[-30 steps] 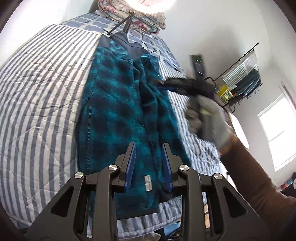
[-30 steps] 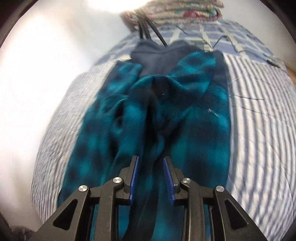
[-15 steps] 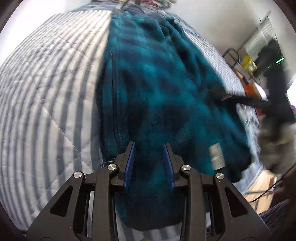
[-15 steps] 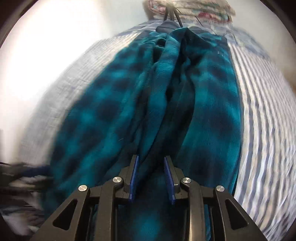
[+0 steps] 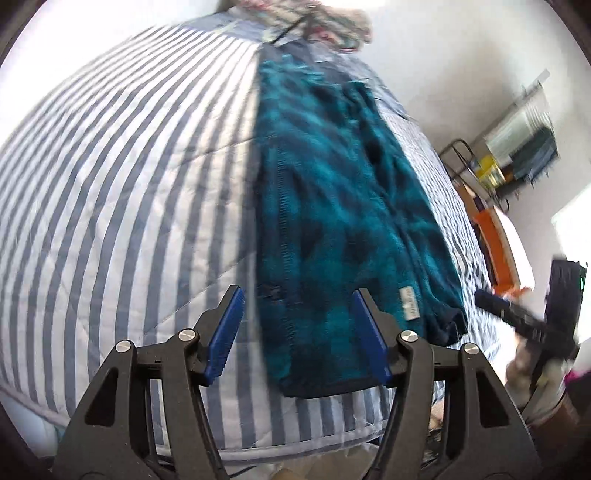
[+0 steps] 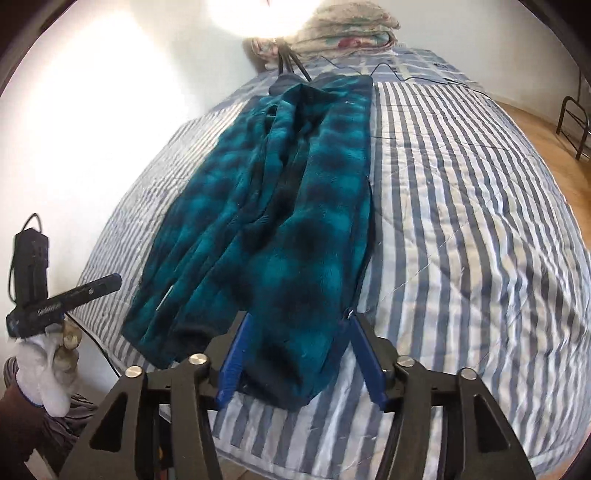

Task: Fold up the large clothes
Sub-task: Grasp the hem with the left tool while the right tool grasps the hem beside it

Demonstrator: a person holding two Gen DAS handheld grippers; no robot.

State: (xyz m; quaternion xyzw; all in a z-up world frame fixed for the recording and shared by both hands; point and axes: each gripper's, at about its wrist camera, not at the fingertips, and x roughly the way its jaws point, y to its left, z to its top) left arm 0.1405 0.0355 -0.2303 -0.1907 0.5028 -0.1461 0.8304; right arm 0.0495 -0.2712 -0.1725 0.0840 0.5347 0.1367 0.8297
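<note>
A teal and black plaid fleece jacket (image 5: 332, 206) lies lengthwise on the blue and white striped bedspread (image 5: 110, 184), its sides folded in toward the middle. My left gripper (image 5: 298, 295) hovers over the hem's near left corner, jaws opening, pads off the fabric. In the right wrist view the jacket (image 6: 288, 221) has its hem nearest. My right gripper (image 6: 300, 319) stands over that hem by the zipper edge, jaws opening and not pressing on the cloth. A gloved hand (image 6: 44, 369) holds the other gripper (image 6: 66, 295) off the bed's left side; it shows blurred as a dark bar (image 5: 517, 314) in the left wrist view.
Folded floral blankets (image 6: 347, 33) sit at the head of the bed, with black cables (image 6: 406, 74) trailing over the cover. A metal rack (image 5: 517, 147) with clutter stands by the wall. Wooden floor (image 6: 535, 122) and a dark metal frame (image 6: 572, 125) lie beyond the bed's right side.
Both grippers' jaws have spread wider. Both views have drawn back from the jacket's middle to its hem, and the jacket now lies flatter with its sides folded in.
</note>
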